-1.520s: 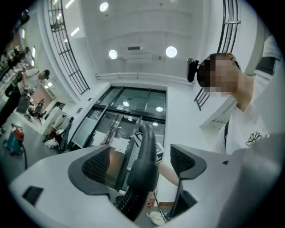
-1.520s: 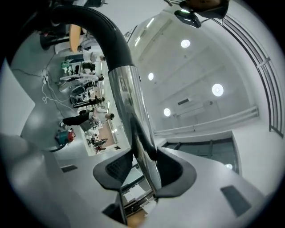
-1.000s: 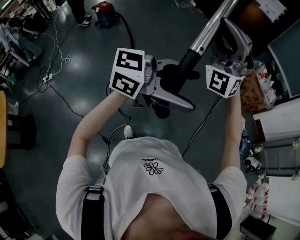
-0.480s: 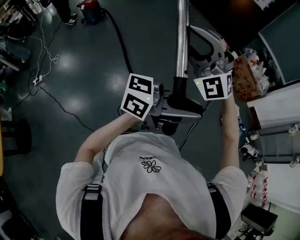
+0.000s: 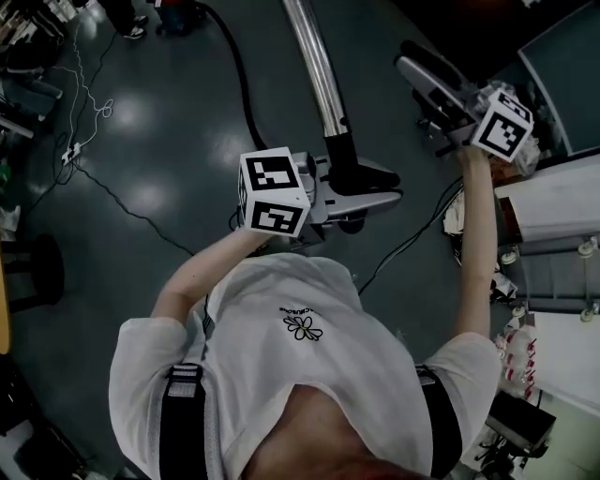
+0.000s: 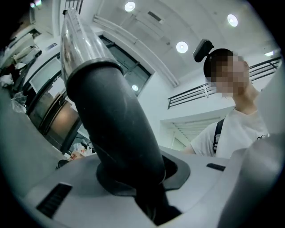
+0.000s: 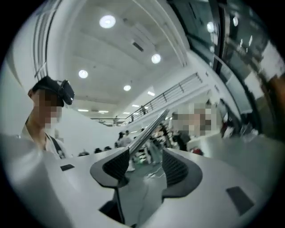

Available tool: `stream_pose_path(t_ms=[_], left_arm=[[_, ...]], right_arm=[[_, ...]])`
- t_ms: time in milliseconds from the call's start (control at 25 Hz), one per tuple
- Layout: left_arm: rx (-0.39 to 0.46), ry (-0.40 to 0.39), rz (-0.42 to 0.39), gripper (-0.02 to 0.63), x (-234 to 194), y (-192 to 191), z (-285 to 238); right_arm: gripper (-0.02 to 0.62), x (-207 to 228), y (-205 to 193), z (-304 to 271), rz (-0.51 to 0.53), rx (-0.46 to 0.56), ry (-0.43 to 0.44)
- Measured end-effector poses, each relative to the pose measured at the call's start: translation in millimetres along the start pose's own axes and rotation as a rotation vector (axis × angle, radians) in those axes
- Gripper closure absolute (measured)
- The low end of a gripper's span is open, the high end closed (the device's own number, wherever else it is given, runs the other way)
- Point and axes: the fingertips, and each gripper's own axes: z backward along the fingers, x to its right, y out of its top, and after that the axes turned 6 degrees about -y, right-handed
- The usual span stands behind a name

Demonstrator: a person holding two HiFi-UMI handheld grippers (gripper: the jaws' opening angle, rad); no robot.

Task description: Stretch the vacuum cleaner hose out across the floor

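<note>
The vacuum wand is a metal tube (image 5: pixel 314 66) that ends in a black cuff (image 5: pixel 345 164). My left gripper (image 5: pixel 361 185) is shut on that cuff, which fills the space between its jaws in the left gripper view (image 6: pixel 116 129); its jaws have just closed there. The black hose (image 5: pixel 239 75) runs across the floor from behind the marker cube to the red vacuum cleaner (image 5: pixel 176 11) at the top left. My right gripper (image 5: pixel 411 56) is held apart to the right of the tube. Its jaws (image 7: pixel 144 167) have just been opening and hold nothing. The tube (image 7: pixel 149 129) shows far beyond them.
Thin cables (image 5: pixel 103 178) trail over the dark floor at left, and another cable (image 5: pixel 412 239) lies near my right side. White tables (image 5: pixel 553 211) with bottles and clutter line the right edge. A dark stool (image 5: pixel 37 272) stands at far left.
The wand has swung from leaning right to leaning up and left. The left gripper has come down and closed on the cuff. The right gripper has drawn away to the right of the tube.
</note>
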Motion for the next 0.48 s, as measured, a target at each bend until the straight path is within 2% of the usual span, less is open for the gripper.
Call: stream_pose_path(t_ms=[80,160,280,360,480], left_arm=[[0.019,0.000,0.009,0.515,-2.0,2.0,0.7],[0.006,-0.011,0.017,0.515,-1.5,-3.4,-4.6],[-0.060,-0.029,0.030,0.515,-3.0,-17.0,-20.7],[-0.112,-0.018,0.038,0.515,-10.2,-25.5,-26.6],[-0.185,0.025,0.038,0.515,-20.5,-40.4,-20.0]], right_arm=[[0.373,-27.5,-18.2,-29.2,-0.131,-0.109,0.145],[0.373,-40.8,-26.9,-46.9,-0.248,-0.148,0.226],[0.373,-49.0,-29.9,-60.2,-0.361,-0.171,0.322],[0.371,-48.3,-28.6,-62.9,-0.373,-0.171,0.344],[0.371,-45.5,-36.6,-63.2,-0.303,-0.194,0.321]])
